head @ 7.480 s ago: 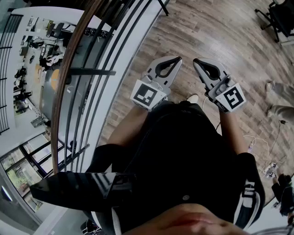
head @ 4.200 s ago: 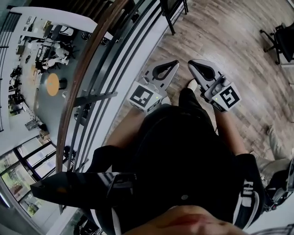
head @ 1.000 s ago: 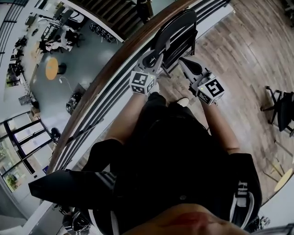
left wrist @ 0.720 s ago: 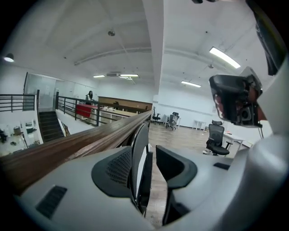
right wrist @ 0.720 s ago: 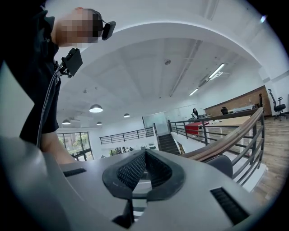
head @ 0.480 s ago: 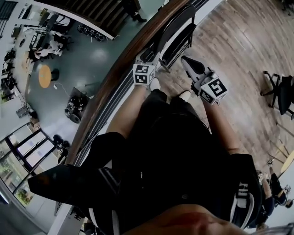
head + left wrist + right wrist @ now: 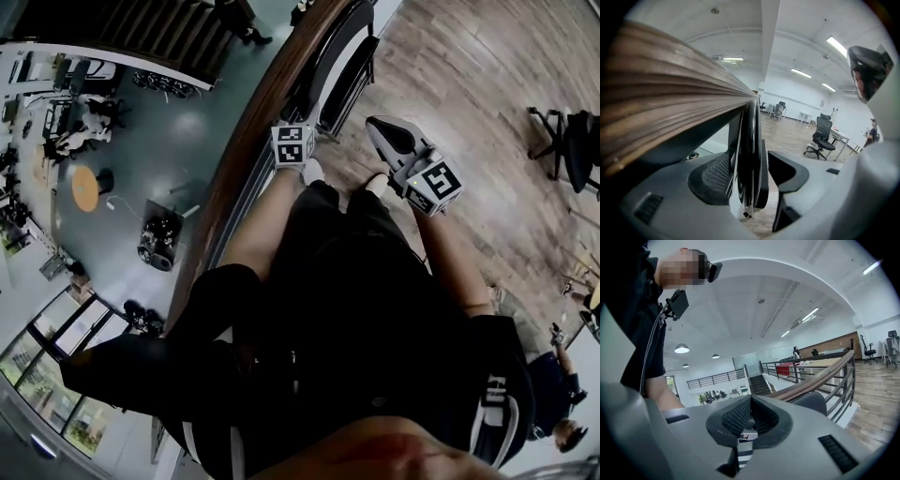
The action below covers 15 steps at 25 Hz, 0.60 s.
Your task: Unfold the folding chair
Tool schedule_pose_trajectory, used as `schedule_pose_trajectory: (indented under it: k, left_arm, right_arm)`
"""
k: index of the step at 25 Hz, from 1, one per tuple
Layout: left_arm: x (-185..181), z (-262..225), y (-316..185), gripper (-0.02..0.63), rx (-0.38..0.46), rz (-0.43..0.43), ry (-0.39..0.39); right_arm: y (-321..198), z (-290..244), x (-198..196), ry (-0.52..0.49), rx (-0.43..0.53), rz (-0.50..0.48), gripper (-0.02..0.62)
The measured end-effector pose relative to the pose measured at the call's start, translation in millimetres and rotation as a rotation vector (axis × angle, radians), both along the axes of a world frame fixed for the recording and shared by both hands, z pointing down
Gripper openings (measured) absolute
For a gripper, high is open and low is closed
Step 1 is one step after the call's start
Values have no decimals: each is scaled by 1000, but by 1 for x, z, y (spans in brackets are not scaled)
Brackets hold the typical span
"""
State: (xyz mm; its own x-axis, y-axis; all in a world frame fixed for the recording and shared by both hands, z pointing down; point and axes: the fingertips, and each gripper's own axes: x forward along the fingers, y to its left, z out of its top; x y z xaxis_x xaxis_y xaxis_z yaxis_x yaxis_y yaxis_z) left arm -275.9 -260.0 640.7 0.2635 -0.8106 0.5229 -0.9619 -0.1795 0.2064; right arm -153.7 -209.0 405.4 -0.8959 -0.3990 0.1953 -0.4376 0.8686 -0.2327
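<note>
The folded black chair (image 7: 342, 61) leans upright against the railing at the top of the head view. My left gripper (image 7: 750, 171) has come down over the chair's near edge. In the left gripper view the chair (image 7: 752, 154) stands edge-on between the jaws. They have just been opening and stand wide, with the right pad (image 7: 787, 171) apart from the chair. Its marker cube (image 7: 293, 145) shows just below the chair. My right gripper (image 7: 377, 128) is shut on nothing, to the right of the chair. Its own view shows the chair's rounded dark top (image 7: 814, 402) past the closed tips (image 7: 749, 420).
A curved wooden handrail (image 7: 253, 141) with black bars runs along the left, with a drop to a lower floor beyond it. A black office chair (image 7: 567, 141) stands at the right on the wood floor. A person (image 7: 553, 412) is at the lower right.
My left gripper has sunk from beside the chair's top onto its edge, and its jaws have spread around it. The right gripper has dropped only slightly.
</note>
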Motion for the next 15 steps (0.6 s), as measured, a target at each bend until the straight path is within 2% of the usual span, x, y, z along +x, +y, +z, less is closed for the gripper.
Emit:
schedule_pose_trajectory:
  k: [6, 9, 15]
  left_arm:
    - [14, 3, -28, 222, 9, 38, 52]
    - [14, 0, -36, 135, 15, 48, 29]
    - [20, 4, -30, 106, 5, 87, 10]
  right_arm:
    - [-7, 9, 15, 21, -14, 45, 6]
    - [-8, 10, 19, 20, -8, 64, 8]
    - [-8, 19, 33, 21, -29, 114, 6]
